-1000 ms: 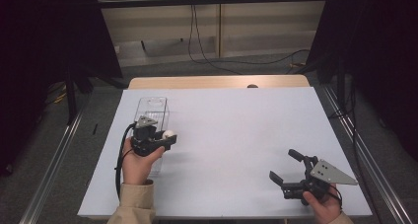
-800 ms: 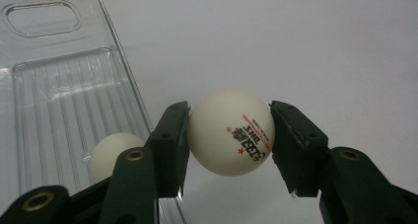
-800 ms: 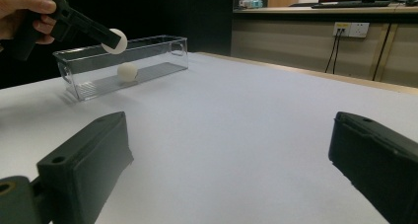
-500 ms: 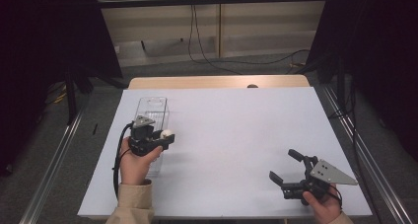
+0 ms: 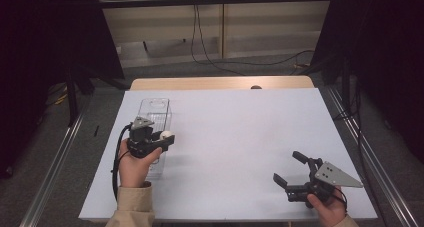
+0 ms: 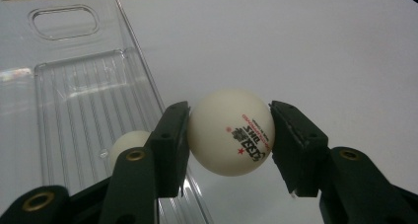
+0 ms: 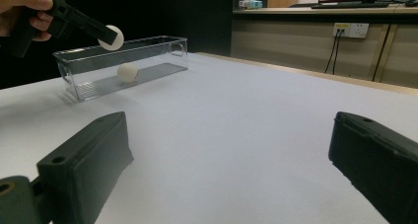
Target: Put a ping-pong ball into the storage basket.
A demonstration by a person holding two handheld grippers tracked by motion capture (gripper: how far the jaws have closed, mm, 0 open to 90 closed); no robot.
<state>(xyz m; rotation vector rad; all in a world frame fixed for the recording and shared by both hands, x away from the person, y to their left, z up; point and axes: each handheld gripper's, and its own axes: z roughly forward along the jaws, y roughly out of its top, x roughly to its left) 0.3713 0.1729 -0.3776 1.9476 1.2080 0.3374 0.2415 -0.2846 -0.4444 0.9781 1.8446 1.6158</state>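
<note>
left claw (image 6: 229, 132) clamped on a white ball (image 6: 230, 131) at the clear bin's (image 5: 152, 112) right rim; second ball (image 6: 127, 144) inside, half hidden by a jaw. right claw (image 5: 291, 171) apart, resting low on the white tabletop (image 5: 240, 132); room beyond dark.

Tan sleeve cuffs (image 5: 132, 207); black two-jaw grippers with brass-coloured screws, grey three-cornered plates (image 5: 338, 175), trailing black cable (image 5: 118, 154).

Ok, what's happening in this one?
A person works at a white table with a gripper in each hand. The left gripper is shut on a white ping-pong ball with red and black print, held above the rim of a clear plastic bin. A second ball already lies inside that bin. The right gripper rests at the table's near right corner, jaws open, holding nothing.
</note>
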